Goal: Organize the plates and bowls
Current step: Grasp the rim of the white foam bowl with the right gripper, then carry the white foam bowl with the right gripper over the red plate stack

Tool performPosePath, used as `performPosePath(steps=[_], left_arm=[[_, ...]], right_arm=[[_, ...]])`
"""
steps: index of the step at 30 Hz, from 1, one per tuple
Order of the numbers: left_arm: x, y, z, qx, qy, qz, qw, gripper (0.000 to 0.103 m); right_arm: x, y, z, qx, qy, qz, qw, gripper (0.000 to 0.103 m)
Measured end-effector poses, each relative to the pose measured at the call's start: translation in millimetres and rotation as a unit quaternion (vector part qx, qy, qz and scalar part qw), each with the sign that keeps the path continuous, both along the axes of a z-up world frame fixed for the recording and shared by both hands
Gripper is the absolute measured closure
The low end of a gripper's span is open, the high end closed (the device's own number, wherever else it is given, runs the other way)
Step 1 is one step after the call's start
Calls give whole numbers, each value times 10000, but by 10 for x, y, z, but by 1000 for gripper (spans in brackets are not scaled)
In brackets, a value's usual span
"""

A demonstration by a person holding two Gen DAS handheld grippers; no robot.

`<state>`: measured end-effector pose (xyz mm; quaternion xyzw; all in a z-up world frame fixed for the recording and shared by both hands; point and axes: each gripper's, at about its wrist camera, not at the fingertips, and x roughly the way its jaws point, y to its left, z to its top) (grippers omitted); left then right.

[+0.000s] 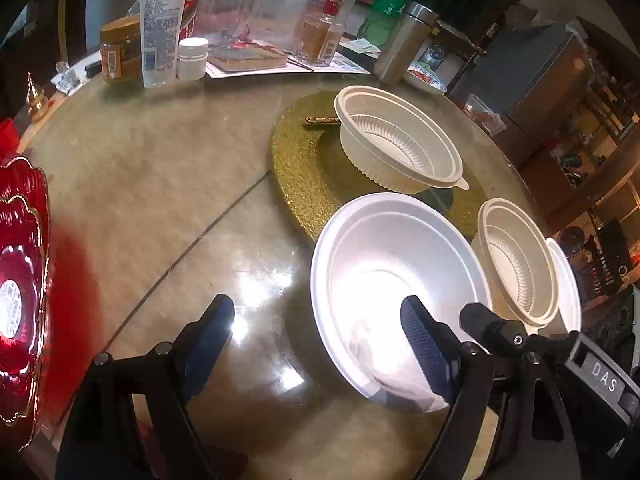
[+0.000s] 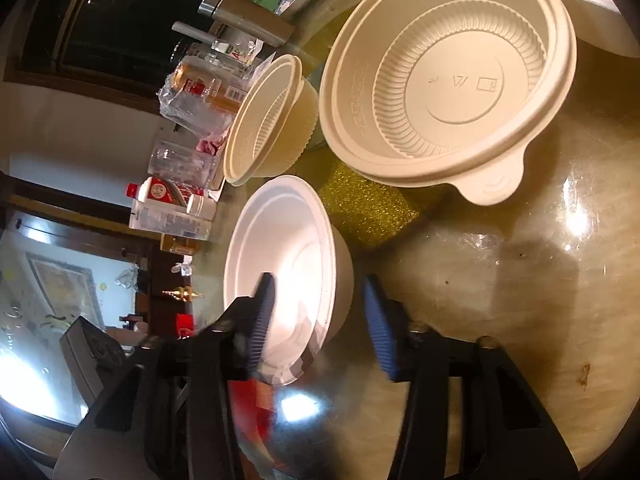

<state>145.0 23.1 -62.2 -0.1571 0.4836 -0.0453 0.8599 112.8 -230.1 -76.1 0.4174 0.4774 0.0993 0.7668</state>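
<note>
The right gripper straddles the near wall of the white bowl on the glass table, one pad inside and one outside with a gap still showing, so it is not yet pinching. The left gripper hangs spread just left of that bowl, one finger over its rim. The thin wall may buckle or slide, or the bowl may knock the ribbed cream bowl just to its right.
</note>
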Motion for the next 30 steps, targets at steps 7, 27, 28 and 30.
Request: performPosePath(steps=[7, 27, 28, 30], left_arm=[[27, -105, -98, 436, 165, -152, 9988, 74], [-135, -74, 35, 577, 13, -248, 9980, 87], [-143, -53, 44, 536, 16, -244, 9983, 87], [-165, -7, 70, 439, 36, -237, 9987, 87]], right_arm=[[-5, 22, -43, 18, -45, 88, 9999, 88], [-58, 172, 95, -183, -339, 344, 9987, 90], [-72, 188, 121, -217, -367, 361, 9984, 90], [-98, 211, 154, -237, -387, 383, 9982, 90]])
